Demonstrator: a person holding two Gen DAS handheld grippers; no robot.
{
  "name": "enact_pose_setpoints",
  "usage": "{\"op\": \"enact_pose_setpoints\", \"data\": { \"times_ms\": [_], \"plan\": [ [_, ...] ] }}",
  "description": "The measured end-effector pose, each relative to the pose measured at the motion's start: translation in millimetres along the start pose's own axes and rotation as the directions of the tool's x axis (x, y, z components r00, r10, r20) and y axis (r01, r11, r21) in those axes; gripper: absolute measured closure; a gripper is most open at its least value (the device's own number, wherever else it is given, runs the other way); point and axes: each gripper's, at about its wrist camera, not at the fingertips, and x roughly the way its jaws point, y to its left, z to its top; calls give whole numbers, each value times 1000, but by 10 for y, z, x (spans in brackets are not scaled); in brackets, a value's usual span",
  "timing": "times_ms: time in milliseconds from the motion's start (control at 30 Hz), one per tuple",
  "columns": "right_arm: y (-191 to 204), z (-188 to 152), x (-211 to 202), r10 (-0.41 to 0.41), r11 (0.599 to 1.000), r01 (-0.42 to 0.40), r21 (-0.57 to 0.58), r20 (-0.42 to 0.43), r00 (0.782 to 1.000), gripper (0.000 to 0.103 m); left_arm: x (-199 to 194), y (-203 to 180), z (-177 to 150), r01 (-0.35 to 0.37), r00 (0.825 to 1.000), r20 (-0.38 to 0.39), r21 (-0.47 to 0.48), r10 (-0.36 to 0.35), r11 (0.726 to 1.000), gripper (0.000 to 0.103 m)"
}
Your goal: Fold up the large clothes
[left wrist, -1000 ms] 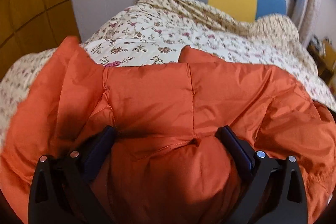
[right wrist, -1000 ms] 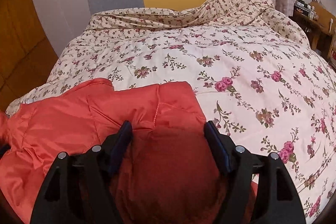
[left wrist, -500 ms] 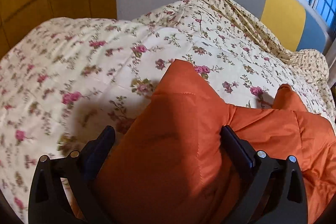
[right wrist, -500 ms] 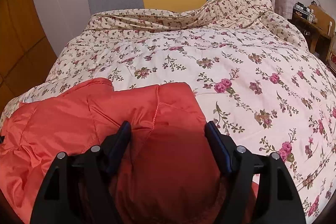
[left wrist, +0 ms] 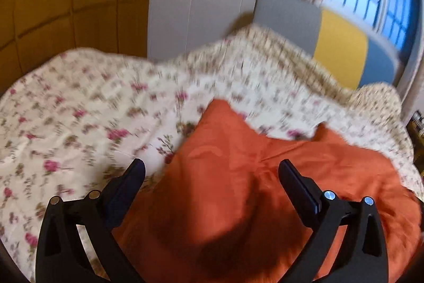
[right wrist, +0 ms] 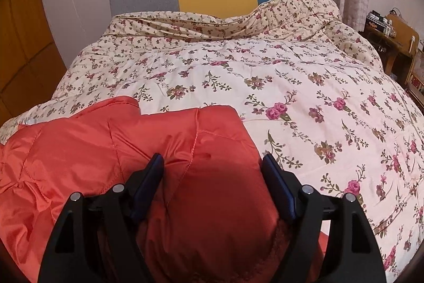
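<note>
Jacket (right wrist: 132, 150), orange and quilted, lies on the flowered quilt (right wrist: 304, 86) at 7 o'clock in the right view. Right gripper (right wrist: 212, 163) fingers, just widening, bracket a jacket fold; left gripper (left wrist: 212, 174) fingers spread wide, gripping nothing.

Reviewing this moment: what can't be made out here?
- Left wrist view: quilt pattern smeared by motion blur.
- Both views: jacket's near part cut off by the bottom edge and hidden behind the tongs.
- Right wrist view: items on the side table too small.

Orange jacket (left wrist: 238, 177) on floral quilt (left wrist: 79, 110), left gripper (left wrist: 212, 171) fingers (left wrist: 127, 184) spread
</note>
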Motion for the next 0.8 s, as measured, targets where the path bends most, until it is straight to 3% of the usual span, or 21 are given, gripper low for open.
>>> {"op": "enact_pose_setpoints", "data": {
  "times_ms": [100, 133, 200, 333, 433, 567, 700, 800],
  "plan": [
    [-3, 4, 4, 1, 1000, -1, 0, 1, 1000, 27, -131, -30, -106, -39, 999, 26, 48, 38, 998, 3],
    [-2, 4, 1, 2, 1000, -2, 0, 1, 1000, 27, -52, -42, -169, -70, 997, -8, 88, 71, 994, 3],
    [-2, 5, 4, 3, 1000, -3, 1, 1, 1000, 26, 236, 19, -279, -61, 990, -123, 94, 73, 994, 3],
    [-2, 3, 10, 5, 1000, -5, 4, -2, 1000, 26, 387, 87, -244, -37, 984, -171, 56, 46, 998, 3],
    [-5, 4, 12, 4, 1000, -4, 4, -3, 1000, 26, 348, 87, -242, -39, 986, -162, 53, 47, 998, 3],
    [-36, 11, 33, 13, 1000, -13, 17, -42, 999, 16, 121, 57, -275, -81, 988, -126, 35, 84, 996, 3],
    [-82, 23, -31, 14, 999, -12, 30, -93, 996, 14, -280, 68, -450, -46, 995, -88, -17, 44, 999, 3],
    [-39, -7, -214, 24, 1000, -23, 14, -85, 996, 13, -489, 117, -584, -44, 996, -84, -46, 40, 998, 3]
  ]
}}
